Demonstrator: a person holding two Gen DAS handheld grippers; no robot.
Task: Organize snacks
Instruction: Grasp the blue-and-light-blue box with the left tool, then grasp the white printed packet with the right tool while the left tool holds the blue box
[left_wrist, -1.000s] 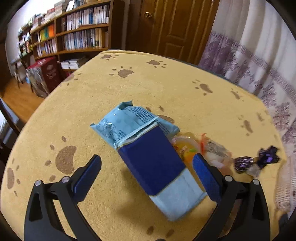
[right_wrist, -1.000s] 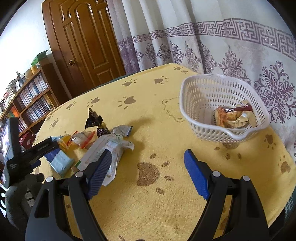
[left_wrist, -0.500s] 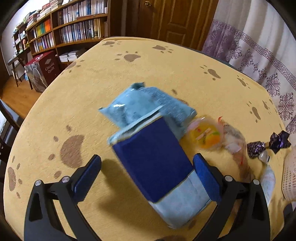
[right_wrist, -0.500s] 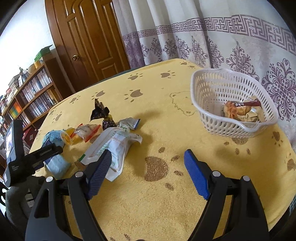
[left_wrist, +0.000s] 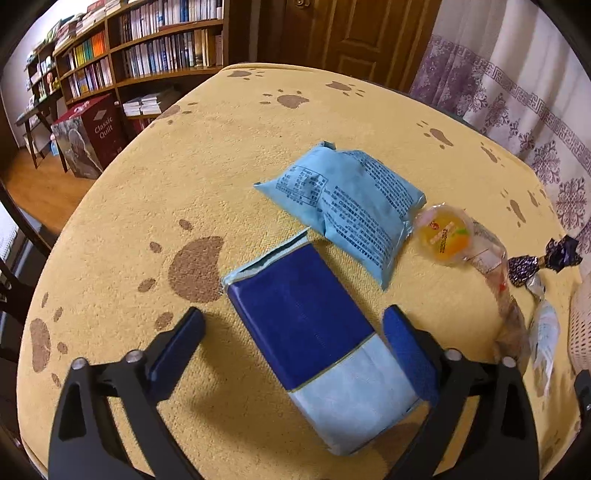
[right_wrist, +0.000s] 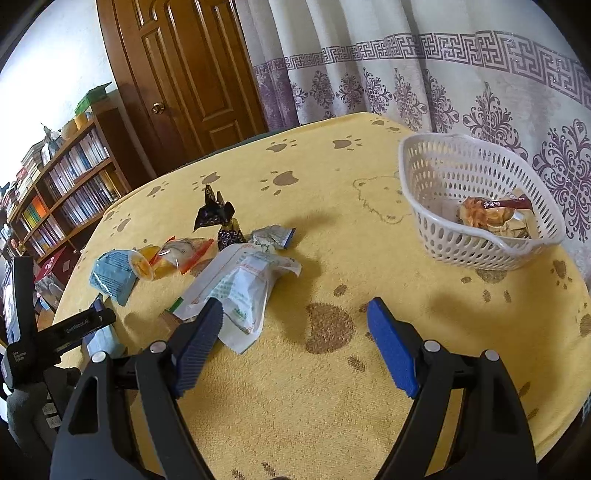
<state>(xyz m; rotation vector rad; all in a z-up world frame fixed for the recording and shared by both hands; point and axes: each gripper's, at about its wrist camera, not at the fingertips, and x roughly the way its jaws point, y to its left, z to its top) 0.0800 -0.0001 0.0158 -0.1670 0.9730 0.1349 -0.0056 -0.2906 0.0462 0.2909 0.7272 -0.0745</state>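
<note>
My left gripper (left_wrist: 295, 343) is open, its fingers on either side of a dark blue and pale blue snack pack (left_wrist: 317, 339) lying on the yellow tablecloth; contact is not clear. Behind it lie a light blue printed pouch (left_wrist: 351, 206), an orange jelly cup (left_wrist: 445, 236) and purple-wrapped candies (left_wrist: 543, 258). My right gripper (right_wrist: 295, 339) is open and empty above the cloth, beside a white pouch (right_wrist: 243, 284). A white basket (right_wrist: 476, 199) with wrapped snacks inside stands at the right. The left gripper also shows in the right wrist view (right_wrist: 74, 325).
The round table (right_wrist: 332, 406) has a yellow paw-print cloth. Behind it are a wooden door (right_wrist: 192, 74), curtains (right_wrist: 443, 74) and bookshelves (left_wrist: 147, 55). A box (left_wrist: 88, 136) stands on the floor left of the table.
My left gripper has tilted and shifted, so the light blue pouch now lies apart, further beyond the blue pack. My right gripper has drawn a little closer to the table and the snack pile.
</note>
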